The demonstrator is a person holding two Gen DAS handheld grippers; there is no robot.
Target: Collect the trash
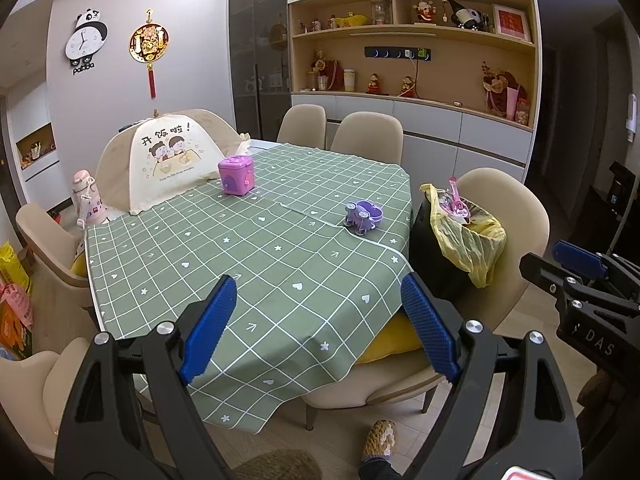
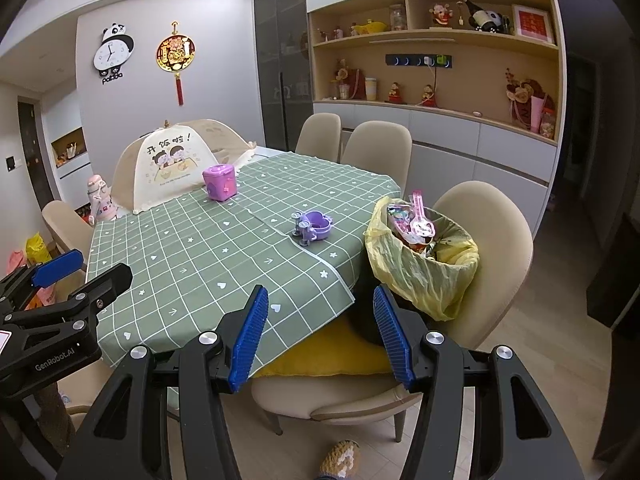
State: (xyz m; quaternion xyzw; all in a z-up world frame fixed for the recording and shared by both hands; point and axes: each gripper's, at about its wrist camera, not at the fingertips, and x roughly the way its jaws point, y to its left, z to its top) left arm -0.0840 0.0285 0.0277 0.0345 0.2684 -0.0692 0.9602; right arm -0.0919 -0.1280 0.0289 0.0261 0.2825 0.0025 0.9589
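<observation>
Clearly, left gripper (image 2: 80, 268) reads "GenRobot.AI"; clock (image 2: 113, 53) reads "panda".

Ahead of the tongs, matt green checked cloth tablecloth (image 1: 280, 264) under a glossy purple plastic toy car (image 1: 363, 216) and glossy purple plastic box (image 1: 236, 175); right of them, crinkled thin yellow plastic bin liner (image 2: 420, 276); on the tongs themselves, ribbed blue pads (image 2: 249, 336), matt black plastic.

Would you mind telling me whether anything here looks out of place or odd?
Yes: the black trash bin with a yellow liner sits on a beige chair seat rather than the floor, with pink toy pieces poking above its rim. A purple toy car lies tipped on the green tablecloth.
</observation>
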